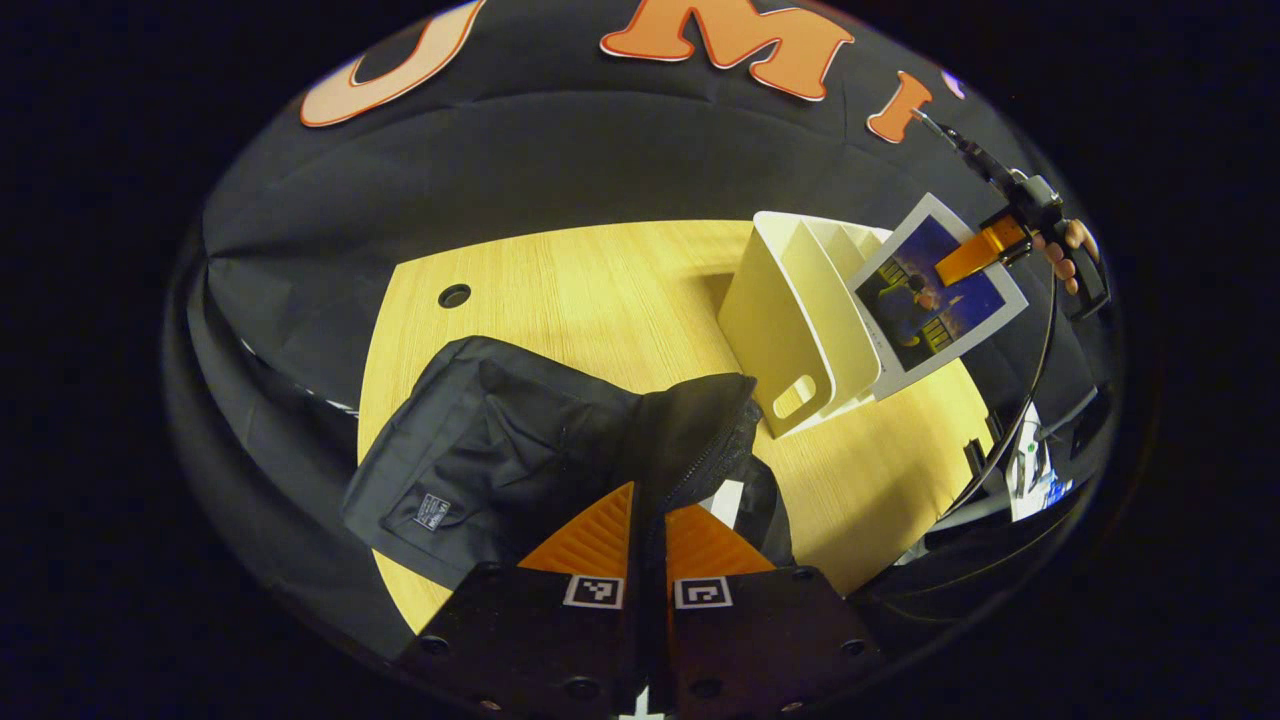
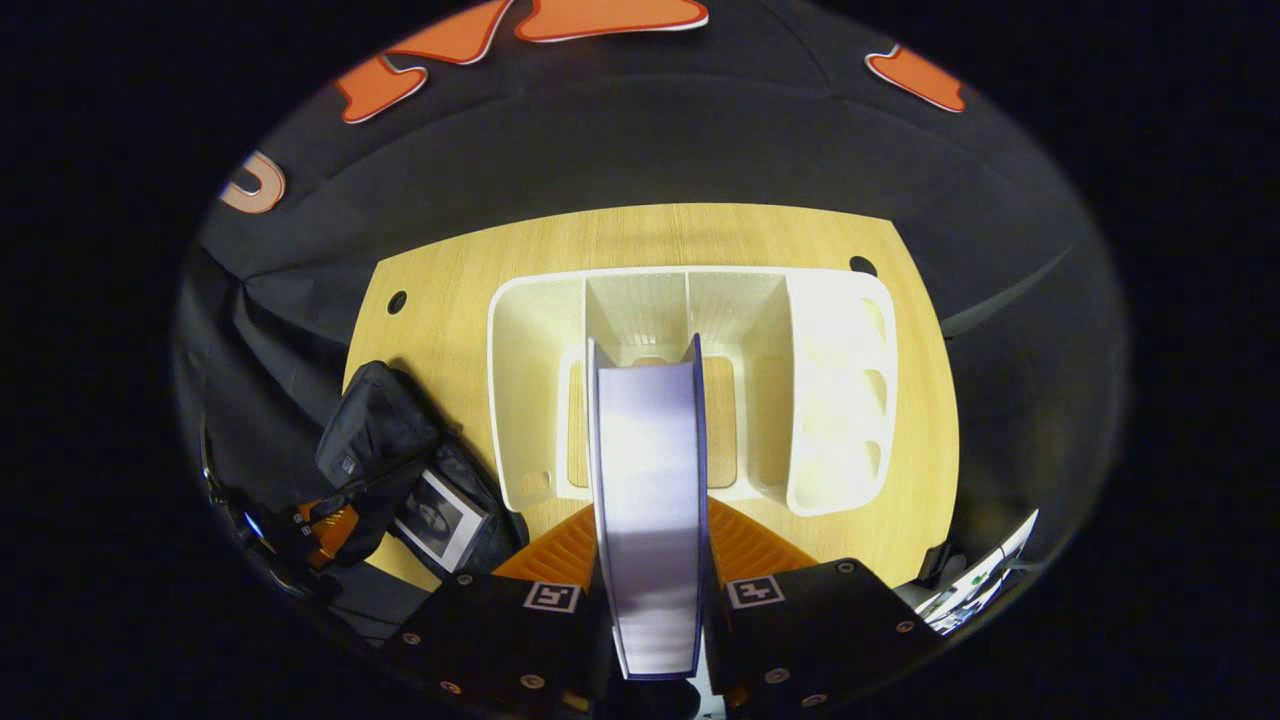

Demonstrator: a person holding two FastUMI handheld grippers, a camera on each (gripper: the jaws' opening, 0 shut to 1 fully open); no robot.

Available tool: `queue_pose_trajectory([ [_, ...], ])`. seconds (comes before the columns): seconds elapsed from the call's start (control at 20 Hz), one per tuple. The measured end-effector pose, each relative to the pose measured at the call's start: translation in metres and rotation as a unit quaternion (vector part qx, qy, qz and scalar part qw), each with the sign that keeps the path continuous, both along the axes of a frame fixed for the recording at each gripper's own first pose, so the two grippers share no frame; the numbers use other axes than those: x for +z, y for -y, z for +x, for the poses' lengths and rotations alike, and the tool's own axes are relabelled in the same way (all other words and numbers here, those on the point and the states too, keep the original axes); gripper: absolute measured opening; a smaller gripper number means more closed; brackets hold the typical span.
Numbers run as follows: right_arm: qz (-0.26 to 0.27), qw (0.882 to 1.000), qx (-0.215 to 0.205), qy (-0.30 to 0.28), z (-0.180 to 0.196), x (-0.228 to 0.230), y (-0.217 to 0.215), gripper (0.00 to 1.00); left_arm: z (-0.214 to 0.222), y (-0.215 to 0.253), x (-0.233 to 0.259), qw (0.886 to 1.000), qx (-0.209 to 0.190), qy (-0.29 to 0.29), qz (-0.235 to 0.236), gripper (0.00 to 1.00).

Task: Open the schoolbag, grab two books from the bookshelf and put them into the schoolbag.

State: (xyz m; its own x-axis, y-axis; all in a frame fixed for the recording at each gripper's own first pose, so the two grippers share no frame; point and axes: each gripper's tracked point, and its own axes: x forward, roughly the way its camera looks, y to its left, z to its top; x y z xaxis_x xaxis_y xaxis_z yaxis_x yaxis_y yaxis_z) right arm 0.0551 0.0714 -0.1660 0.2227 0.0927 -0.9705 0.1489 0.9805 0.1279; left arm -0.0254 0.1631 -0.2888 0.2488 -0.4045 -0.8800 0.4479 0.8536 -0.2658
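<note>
Left gripper [image 1: 650,530]: low at the bottom centre of the left gripper view, fingers pressed close with only a thin slit between them, pinching the zipper edge of the schoolbag [image 1: 520,460]; the bag's black cloth rises up between the tips.
Right gripper [image 2: 650,560]: bottom centre of the right gripper view, pointing down at the bookshelf [image 2: 690,385] from above; its fingers press on both covers of a book [image 2: 648,500] held edge-on, pages toward the camera.
Right gripper from afar: in the left gripper view it sits at the upper right [image 1: 985,250], a hand [image 1: 1070,250] wrapped round its handle and a cable hanging below; the book [image 1: 940,295] is lifted clear above the shelf's [image 1: 800,330] top edge, front cover facing the camera.
Schoolbag: black, slumped on the wooden table [image 1: 600,290], lower left of centre in the left gripper view; in the right gripper view it lies at the lower left [image 2: 380,450], mouth open.
First book: in the right gripper view, a book with a dark picture cover [image 2: 440,518] lies in the bag's opening.
Left gripper from afar: in the right gripper view it shows at the lower left [image 2: 335,525], at the bag's edge.
Bookshelf: white, with upright dividers, standing on the table right of the bag; seen from above in the right gripper view, its slots look bare.
</note>
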Motion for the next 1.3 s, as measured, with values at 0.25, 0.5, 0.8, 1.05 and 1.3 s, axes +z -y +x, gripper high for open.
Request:
queue_pose_trajectory([
  [0.25,0.030,0.997,-0.066,0.000,-0.042,0.011,-0.012,0.39,0.001,-0.001,-0.002,0.998,-0.055,0.012,0.001,0.05],
  [0.5,0.053,0.993,-0.109,0.007,-0.089,0.025,-0.024,0.39,0.005,-0.001,0.001,0.996,-0.087,0.017,-0.003,0.05],
  [0.8,0.109,0.981,-0.161,0.018,-0.153,0.042,-0.050,0.39,0.009,-0.001,0.005,0.992,-0.126,0.024,-0.005,0.05],
  [1.05,0.162,0.967,-0.191,0.040,-0.174,0.045,-0.076,0.38,0.008,0.001,0.005,0.991,-0.133,0.019,-0.016,0.04],
  [1.3,0.217,0.958,-0.177,0.056,-0.175,0.039,-0.120,0.37,0.013,0.001,0.010,0.990,-0.140,0.025,-0.018,0.04],
])
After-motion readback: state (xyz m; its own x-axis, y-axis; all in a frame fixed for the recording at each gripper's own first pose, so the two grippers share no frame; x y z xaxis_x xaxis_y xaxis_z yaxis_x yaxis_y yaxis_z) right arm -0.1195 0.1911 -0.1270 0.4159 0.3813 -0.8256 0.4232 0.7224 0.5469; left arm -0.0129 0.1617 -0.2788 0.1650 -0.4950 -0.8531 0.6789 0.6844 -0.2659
